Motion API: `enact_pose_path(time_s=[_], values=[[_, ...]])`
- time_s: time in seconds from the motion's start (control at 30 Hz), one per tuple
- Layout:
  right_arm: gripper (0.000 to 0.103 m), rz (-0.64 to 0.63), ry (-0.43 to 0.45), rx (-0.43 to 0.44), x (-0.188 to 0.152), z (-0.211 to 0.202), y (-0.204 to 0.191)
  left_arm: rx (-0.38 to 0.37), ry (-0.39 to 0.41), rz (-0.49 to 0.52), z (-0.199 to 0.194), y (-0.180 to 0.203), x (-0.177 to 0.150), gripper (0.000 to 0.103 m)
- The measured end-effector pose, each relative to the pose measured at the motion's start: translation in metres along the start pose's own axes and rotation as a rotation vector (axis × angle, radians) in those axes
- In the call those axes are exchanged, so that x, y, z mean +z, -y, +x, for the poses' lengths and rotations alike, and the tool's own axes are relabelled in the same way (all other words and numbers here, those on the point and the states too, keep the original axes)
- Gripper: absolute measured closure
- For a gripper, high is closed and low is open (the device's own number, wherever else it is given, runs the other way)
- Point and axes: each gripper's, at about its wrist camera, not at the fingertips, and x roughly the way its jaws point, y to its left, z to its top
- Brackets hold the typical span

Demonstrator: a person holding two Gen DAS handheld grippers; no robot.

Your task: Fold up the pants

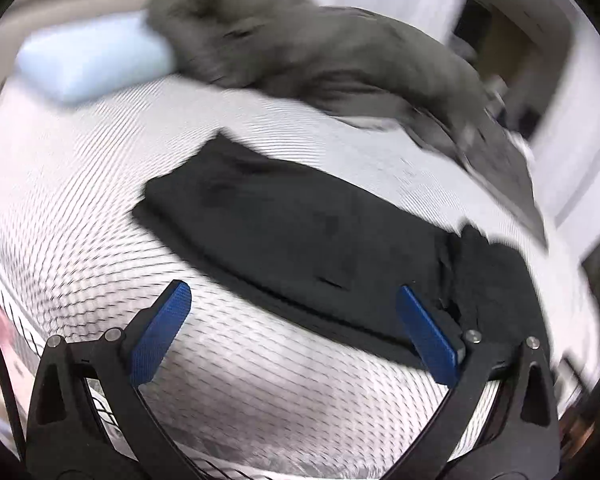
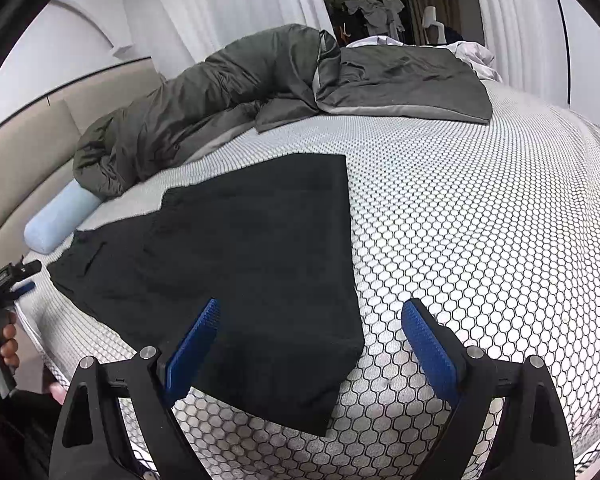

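Observation:
Black pants lie flat and folded on the honeycomb-patterned mattress. My right gripper is open just above their near corner; cloth lies between the blue pads without touching them. In the blurred left wrist view the pants stretch across the bed, and my left gripper stands open over their near edge, holding nothing. The right wrist view also catches the left gripper at the far left edge, held by a hand beside the bed.
A rumpled dark grey duvet fills the far side of the bed. A light blue bolster pillow rests against the beige headboard. White curtains hang behind, and clothes are piled in a dark doorway.

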Motion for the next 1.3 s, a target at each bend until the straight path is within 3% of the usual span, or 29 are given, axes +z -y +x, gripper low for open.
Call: enact_pose_path(time_s=[0.2,0.27,0.3,0.33,0.37,0.4,0.5,0.63,0.8,0.87,0.97,1.03,1.1,1.2,1.3], values=[[0.010,0.012,0.004,-0.020,-0.001,-0.004,0.004,0.004,-0.119,-0.260,0.057,-0.060,0.018,0.004],[0.010,0.021,-0.001,-0.023,-0.002,-0.004,0.006,0.044,-0.088,-0.234,0.065,-0.060,0.027,0.009],[0.010,0.024,0.000,-0.024,-0.002,-0.004,0.008,0.078,-0.067,-0.204,0.070,-0.053,0.033,0.025],[0.010,0.026,0.002,-0.024,-0.002,-0.004,0.008,0.117,-0.066,-0.182,0.076,-0.049,0.039,0.059],[0.010,0.028,0.004,-0.026,-0.001,-0.004,0.008,0.141,-0.084,-0.170,0.080,-0.046,0.045,0.081],[0.010,0.028,0.007,-0.029,-0.001,-0.003,0.008,0.119,-0.095,-0.174,0.081,-0.048,0.048,0.098],[0.010,0.032,0.019,-0.044,0.001,-0.004,0.011,0.106,0.007,-0.149,0.054,-0.032,0.053,0.101],[0.010,0.055,0.015,-0.048,0.001,-0.005,0.018,-0.001,0.124,0.013,0.009,0.037,0.057,0.101],[0.010,0.064,0.033,-0.052,0.001,-0.011,0.020,-0.239,0.149,0.260,-0.029,0.162,0.047,0.101],[0.010,0.059,0.037,-0.057,0.001,-0.012,0.020,-0.345,0.116,0.364,-0.031,0.217,0.034,0.101],[0.010,0.063,0.032,-0.071,0.000,-0.012,0.024,-0.511,-0.028,0.499,-0.013,0.297,-0.007,0.094],[0.010,0.074,0.031,-0.080,-0.001,-0.012,0.029,-0.621,-0.195,0.622,0.009,0.338,-0.044,0.058],[0.010,0.090,0.033,-0.088,0.000,-0.013,0.034,-0.642,-0.253,0.668,0.018,0.350,-0.072,0.053],[0.010,0.115,0.032,-0.097,0.000,-0.015,0.043,-0.644,-0.227,0.726,0.015,0.336,-0.081,0.033],[0.010,0.119,0.039,-0.082,0.000,-0.018,0.043,-0.580,-0.115,0.711,0.007,0.292,-0.073,0.014]])
